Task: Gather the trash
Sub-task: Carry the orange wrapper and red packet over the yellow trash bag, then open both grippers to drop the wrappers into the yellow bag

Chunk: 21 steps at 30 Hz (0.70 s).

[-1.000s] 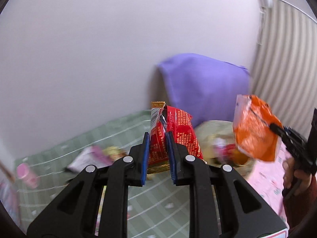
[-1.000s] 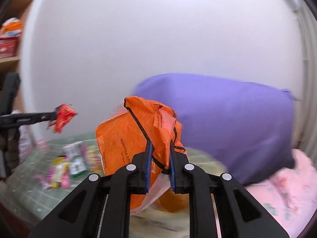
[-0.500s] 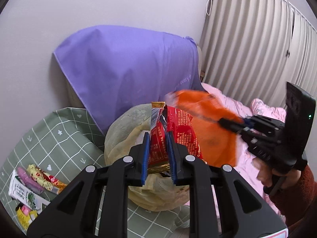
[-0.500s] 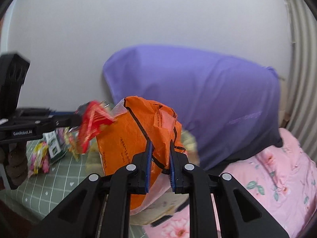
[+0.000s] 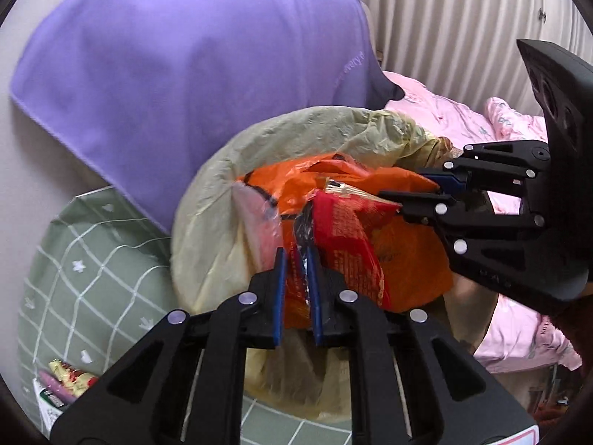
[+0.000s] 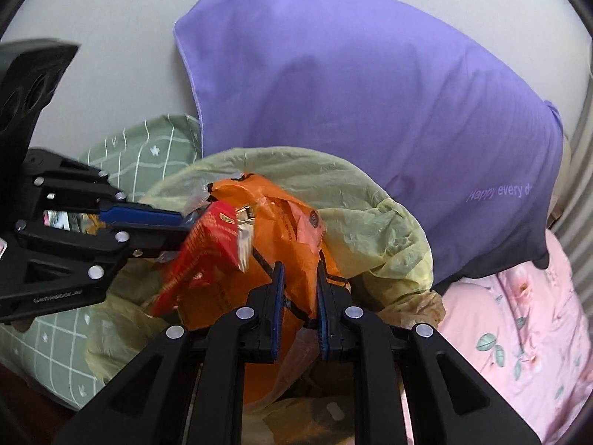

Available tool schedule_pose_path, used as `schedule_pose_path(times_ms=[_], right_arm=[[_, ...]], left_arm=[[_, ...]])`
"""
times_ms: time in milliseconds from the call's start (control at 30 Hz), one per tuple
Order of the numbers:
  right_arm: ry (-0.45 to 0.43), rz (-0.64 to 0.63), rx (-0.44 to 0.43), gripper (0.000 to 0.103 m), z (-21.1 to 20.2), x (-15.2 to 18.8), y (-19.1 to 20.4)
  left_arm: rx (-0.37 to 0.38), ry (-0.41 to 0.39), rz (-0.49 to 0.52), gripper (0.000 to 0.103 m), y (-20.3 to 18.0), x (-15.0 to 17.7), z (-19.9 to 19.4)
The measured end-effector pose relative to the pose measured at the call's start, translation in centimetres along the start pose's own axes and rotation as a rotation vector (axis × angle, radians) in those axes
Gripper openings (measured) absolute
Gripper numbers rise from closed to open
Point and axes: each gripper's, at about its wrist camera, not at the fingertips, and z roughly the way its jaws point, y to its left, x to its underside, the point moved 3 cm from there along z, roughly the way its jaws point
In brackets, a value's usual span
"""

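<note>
A pale yellow-green trash bag (image 5: 296, 141) (image 6: 352, 193) stands open between the bed and the green cloth. My left gripper (image 5: 296, 256) (image 6: 185, 222) holds a red snack wrapper (image 5: 344, 230) (image 6: 207, 244) over the bag's mouth. Its jaws are closing, with the wrapper pinched between the blue pads. My right gripper (image 6: 299, 270) (image 5: 407, 189) is shut on a crumpled orange plastic bag (image 6: 289, 230) (image 5: 407, 259), which hangs in the same opening, touching the red wrapper. The two grippers come in from opposite sides. The trash bag's inside is mostly hidden.
A big purple pillow (image 5: 185, 55) (image 6: 370, 92) leans on the white wall right behind the bag. A green checked cloth (image 5: 92, 259) lies to the left with several loose wrappers (image 5: 63, 382) on it. Pink floral bedding (image 6: 519, 333) and a ribbed curtain (image 5: 463, 18) are to the right.
Both grippers have swung down and inward to the trash bag, each keeping its piece. The red wrapper and the orange bag, apart before, now meet over the bag's mouth.
</note>
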Motion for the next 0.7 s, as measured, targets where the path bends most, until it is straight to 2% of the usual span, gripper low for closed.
schedule_pose_path(times_ms=[200,433,633,700], right_arm=[[0.014,0.021,0.003,0.016,-1.2,1.4,-0.5],[-0.016,0.071,-0.005,0.016,-2.5,2.1,-0.9],[-0.051,0.074,-0.016,0.016,-3.4,2.0,-0.7],[-0.061,0.071,-0.025,0.017,-3.9,1.9,-0.6]], left_arm=[[0.05,0.013,-0.01,0.011,-0.1,0.5,0.5],[0.079,0.021,-0.03,0.011,-0.2,0.6,0.5],[0.107,-0.037,-0.119,0.012,0.9,0.6,-1.7],[0.117,-0.062,-0.154,0.018,1.3,0.7,-2.7]])
